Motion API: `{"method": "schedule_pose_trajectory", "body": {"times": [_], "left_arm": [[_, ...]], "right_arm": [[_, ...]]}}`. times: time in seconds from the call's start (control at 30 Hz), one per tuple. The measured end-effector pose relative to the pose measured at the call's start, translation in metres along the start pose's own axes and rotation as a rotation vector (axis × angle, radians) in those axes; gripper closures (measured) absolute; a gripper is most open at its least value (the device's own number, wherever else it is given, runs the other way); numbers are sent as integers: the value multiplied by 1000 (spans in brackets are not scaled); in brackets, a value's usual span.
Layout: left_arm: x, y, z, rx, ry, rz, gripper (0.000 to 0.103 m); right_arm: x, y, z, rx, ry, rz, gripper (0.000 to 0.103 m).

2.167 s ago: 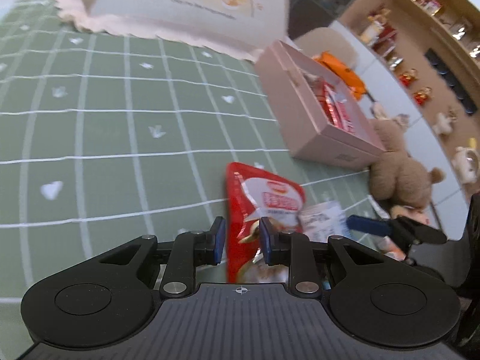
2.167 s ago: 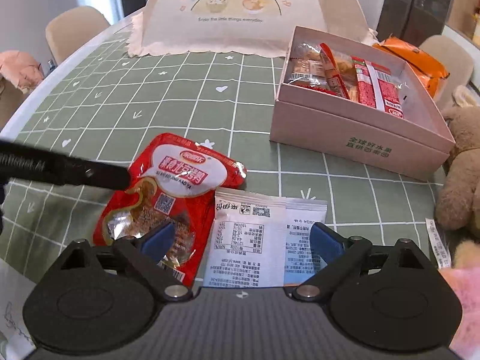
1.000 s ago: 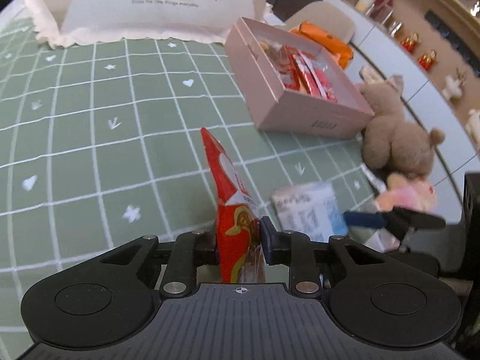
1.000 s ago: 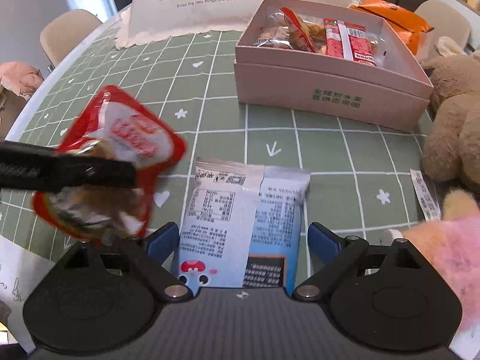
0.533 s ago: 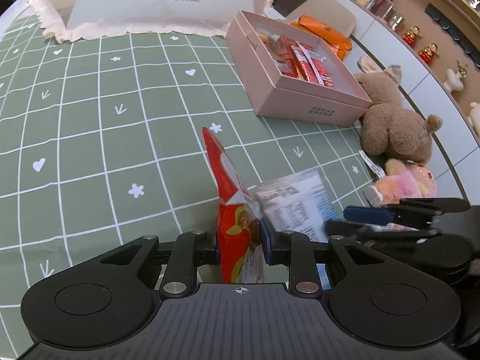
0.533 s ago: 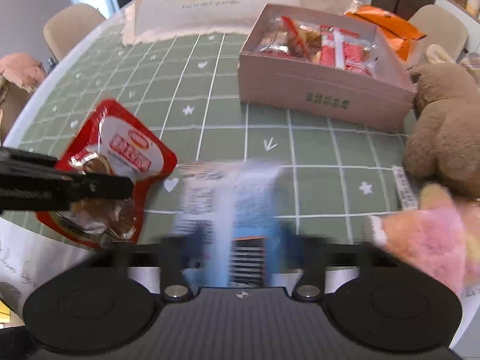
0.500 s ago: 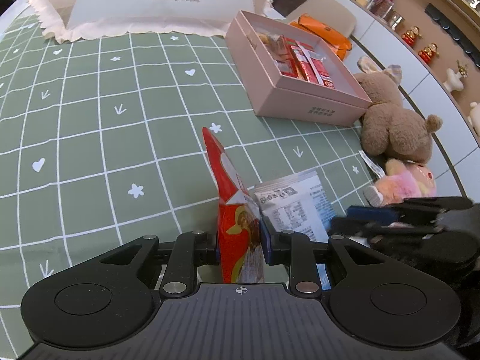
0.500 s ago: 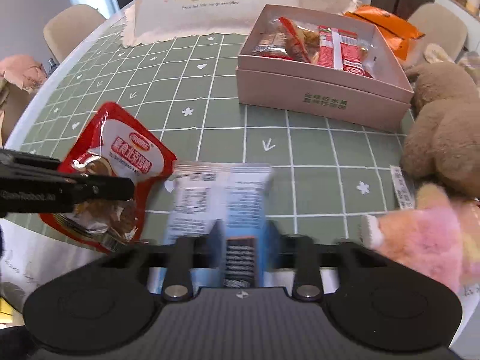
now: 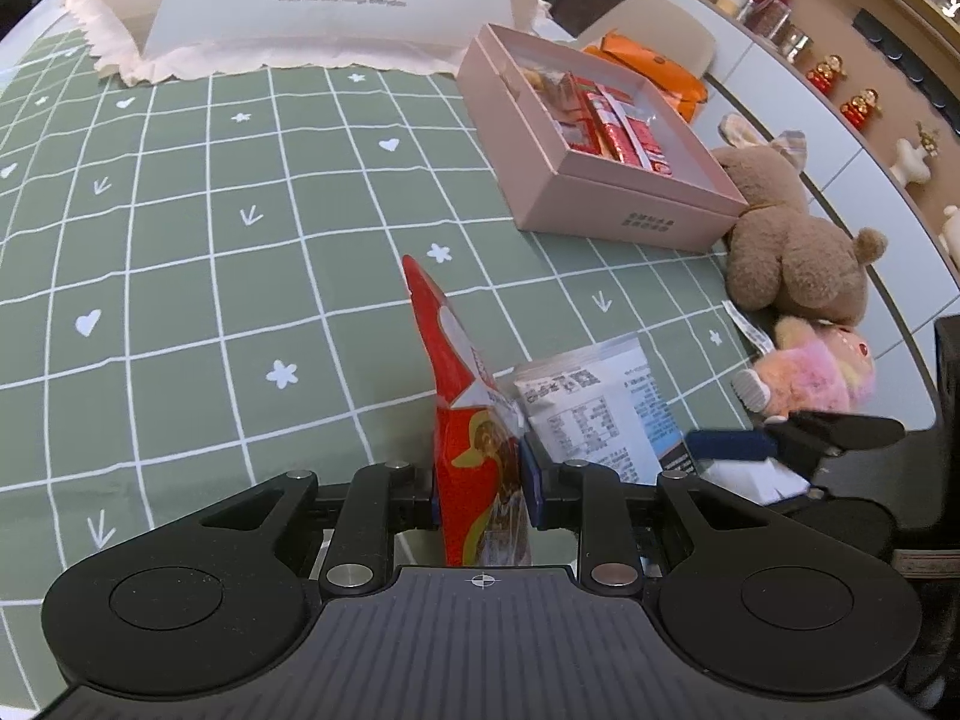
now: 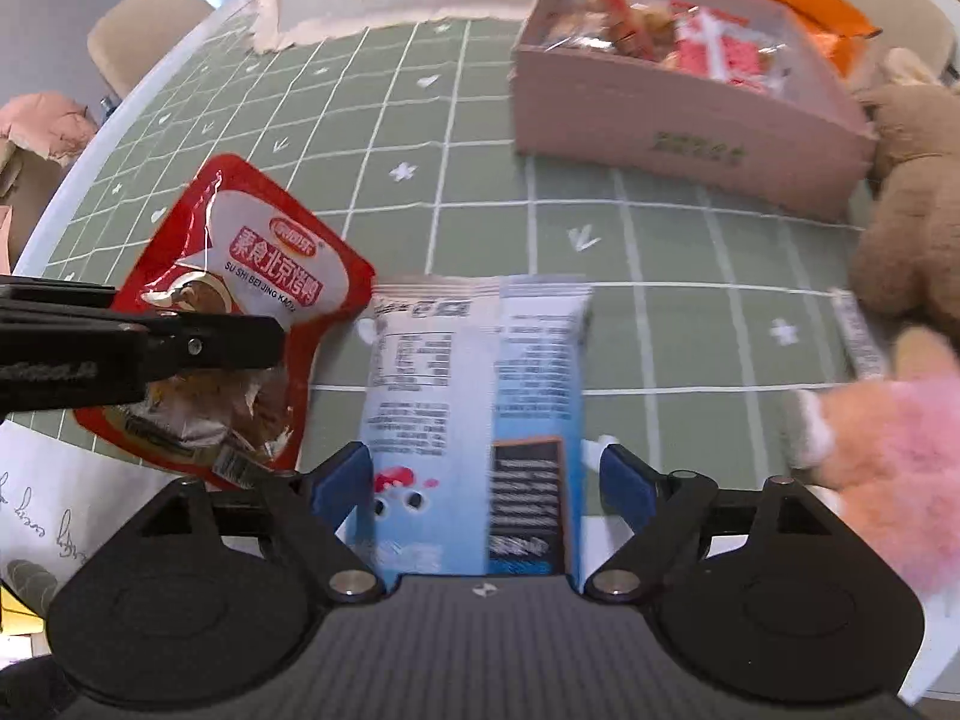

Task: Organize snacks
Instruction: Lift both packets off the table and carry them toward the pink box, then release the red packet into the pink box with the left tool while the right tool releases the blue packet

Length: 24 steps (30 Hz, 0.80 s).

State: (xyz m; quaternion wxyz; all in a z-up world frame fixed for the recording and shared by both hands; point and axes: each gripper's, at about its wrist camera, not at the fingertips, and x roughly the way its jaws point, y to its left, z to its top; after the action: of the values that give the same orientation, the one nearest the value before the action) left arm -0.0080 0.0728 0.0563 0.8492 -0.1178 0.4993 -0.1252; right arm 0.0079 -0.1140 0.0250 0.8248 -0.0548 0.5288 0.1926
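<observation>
A red snack packet stands on edge above the green checked tablecloth, and my left gripper is shut on its lower end. The right wrist view shows that packet face on, with the left gripper's black finger across it. A blue-and-white packet lies flat between the jaws of my right gripper. Those jaws are opening, and the blue pads stand just off the packet's sides. The open pink box with several snacks sits further back.
A cream food cover stands at the back. A brown teddy and a pink plush lie right of the box, an orange bag behind it. A handwritten paper lies at the table's near edge.
The right gripper's jaws closed on the blue-and-white packet half a second ago and now stand wide again. The left gripper keeps the red packet raised, hardly moved.
</observation>
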Motion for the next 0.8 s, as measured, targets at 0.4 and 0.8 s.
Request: {"method": "schedule_pose_trajectory", "body": {"times": [0.4,0.8], "left_arm": [[-3,1,-2,8,-12,-10,76],[-38,-17,67,10,-157,-301,77]], "right_arm": [[-33,-6,10,-26,-52,-20,27],[-135,-71,10,116,-329,-111,26]]}}
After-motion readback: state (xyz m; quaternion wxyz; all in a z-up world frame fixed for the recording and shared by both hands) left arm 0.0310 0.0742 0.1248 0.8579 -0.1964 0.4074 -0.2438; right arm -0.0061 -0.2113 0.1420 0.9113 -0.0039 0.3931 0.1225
